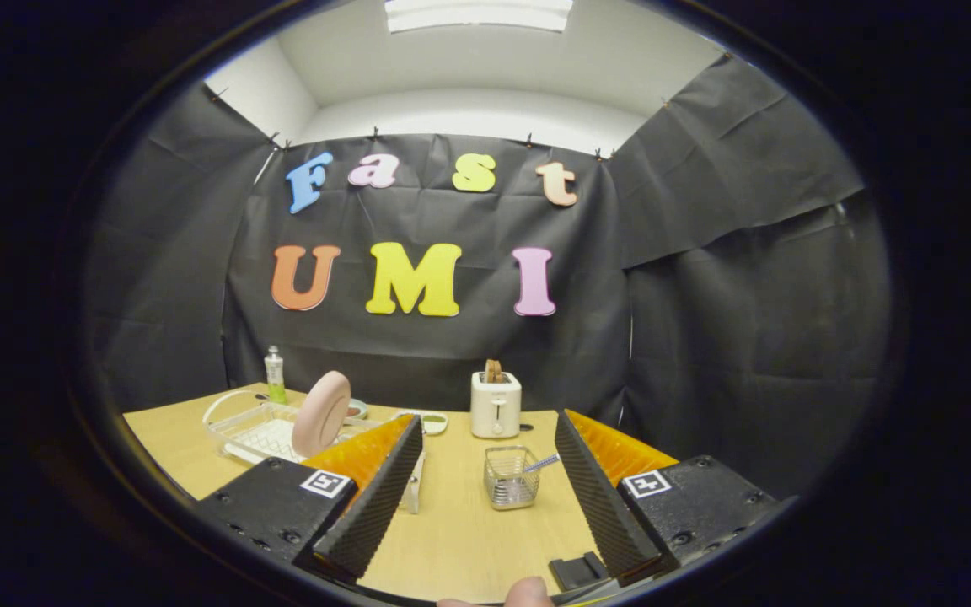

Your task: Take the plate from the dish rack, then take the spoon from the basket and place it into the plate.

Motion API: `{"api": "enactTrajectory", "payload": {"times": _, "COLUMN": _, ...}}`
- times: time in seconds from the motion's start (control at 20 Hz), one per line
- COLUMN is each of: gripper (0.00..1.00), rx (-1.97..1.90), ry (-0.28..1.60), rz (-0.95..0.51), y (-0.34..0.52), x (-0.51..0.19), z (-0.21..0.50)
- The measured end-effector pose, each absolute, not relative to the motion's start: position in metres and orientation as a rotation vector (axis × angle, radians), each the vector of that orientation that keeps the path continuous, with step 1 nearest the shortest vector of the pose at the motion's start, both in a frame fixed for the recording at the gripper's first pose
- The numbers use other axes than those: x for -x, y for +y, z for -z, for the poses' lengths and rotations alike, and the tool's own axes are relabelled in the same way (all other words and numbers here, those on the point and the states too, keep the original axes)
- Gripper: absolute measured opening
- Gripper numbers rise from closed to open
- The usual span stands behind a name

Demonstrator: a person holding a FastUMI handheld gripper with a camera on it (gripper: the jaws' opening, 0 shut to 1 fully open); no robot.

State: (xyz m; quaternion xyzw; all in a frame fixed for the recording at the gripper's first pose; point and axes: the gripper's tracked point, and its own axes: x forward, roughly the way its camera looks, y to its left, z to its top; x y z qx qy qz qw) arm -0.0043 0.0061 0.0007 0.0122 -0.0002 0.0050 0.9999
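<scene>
Plate (322, 414) stands on edge in the rack (243, 436), pink, tilted a bit, far left of the surface (460, 523), just beyond the left finger tip. Near first: a fingertip (528, 593) of a person shows at the very bottom, between the finger bases. Claw (488, 430) is wide open, nothing between the fingers, nothing touched. Both fingers (376, 497) are black ribbed pads with orange backs, each base carrying a square marker. A small black block (578, 571) lies on the wood just beside the right finger base. Between the fingers, a little ahead, sits the wire basket (512, 478), upright, with the spoon (541, 463) inside, its handle leaning out over the rim toward the right finger. Left of the basket, partly behind the left finger, a clear stand (414, 489); what it is I cannot tell. Farther back, the clear rack with a white handle loop holds the plate. A small green-rimmed dish (433, 421) lies near the rack's right end. Beyond the basket stands a white toaster (496, 405) with toast (494, 371) poking up. A green bottle (274, 376) stands at the far left edge, behind the rack.
</scene>
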Motion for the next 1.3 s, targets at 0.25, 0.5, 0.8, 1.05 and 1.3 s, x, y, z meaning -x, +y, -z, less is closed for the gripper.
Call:
{"api": "enactTrajectory", "payload": {"times": 0.25, "gripper": 1.00, "rx": -0.009, "ry": -0.005, "rz": 0.004, "y": 0.008, "x": 0.004, "z": -0.003}}
{"api": "enactTrajectory", "payload": {"times": 0.5, "gripper": 1.00, "rx": -0.005, "ry": 0.009, "rz": -0.011, "y": 0.015, "x": 0.001, "z": 0.001}}
{"api": "enactTrajectory", "payload": {"times": 0.8, "gripper": 1.00, "rx": -0.033, "ry": -0.005, "rz": -0.022, "y": 0.020, "x": -0.003, "z": -0.005}}
{"api": "enactTrajectory", "payload": {"times": 1.05, "gripper": 1.00, "rx": -0.028, "ry": -0.009, "rz": -0.041, "y": 0.034, "x": -0.012, "z": -0.018}}
{"api": "enactTrajectory", "payload": {"times": 1.3, "gripper": 1.00, "rx": -0.021, "ry": 0.052, "rz": -0.155, "y": 0.079, "x": -0.034, "z": -0.039}}
